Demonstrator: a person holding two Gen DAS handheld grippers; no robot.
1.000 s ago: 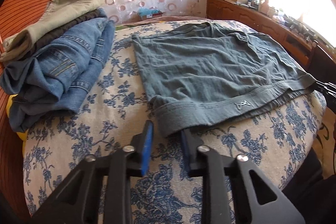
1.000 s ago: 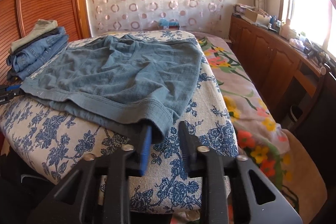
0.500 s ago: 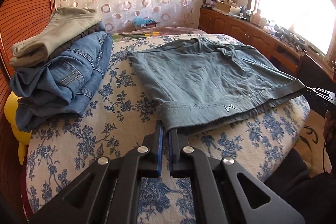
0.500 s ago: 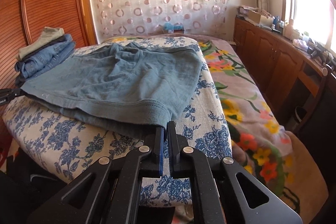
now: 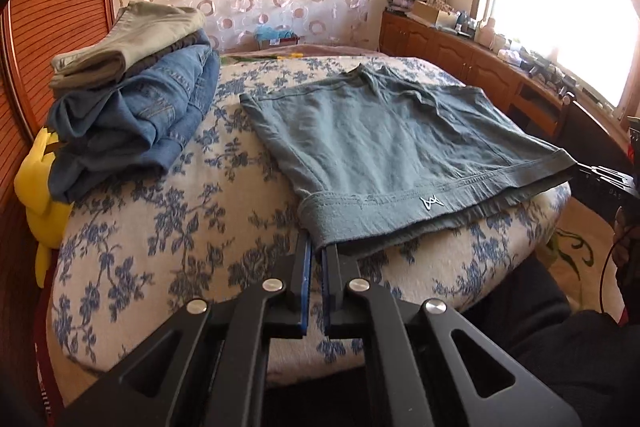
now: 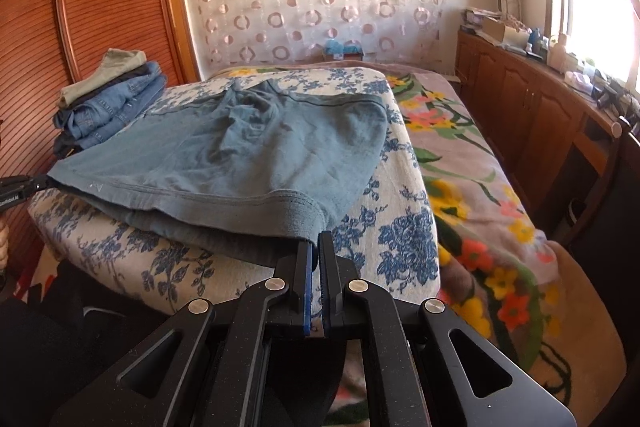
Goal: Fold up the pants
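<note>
Shorts (image 5: 384,143), grey-blue, lie spread flat on a floral cushion (image 5: 168,211), waistband toward the cameras. Left gripper (image 5: 318,251) is clamped on the waistband's left corner, cloth pinched between its blue pads. Right gripper (image 6: 314,247) is clamped on the opposite waistband corner, jaws pressed together with fabric caught at the tips. Waistband edge hangs slightly lifted off the cushion between the two grips; a shadow shows under it. Small white logo (image 5: 432,203) sits on the waistband, nearer the left grip. Leg hems lie at the far side, a little rumpled around the middle. Stack of folded clothes (image 5: 132,99) sits on the cushion's left, well apart from the shorts: jeans at the bottom, beige piece on top. Yellow item (image 5: 38,187) pokes out beside the stack, kind unclear. Bed cover (image 6: 480,195) with bright flowers lies to the right of the cushion. Wooden cabinet (image 6: 532,107) runs under the window, cluttered on top.
</note>
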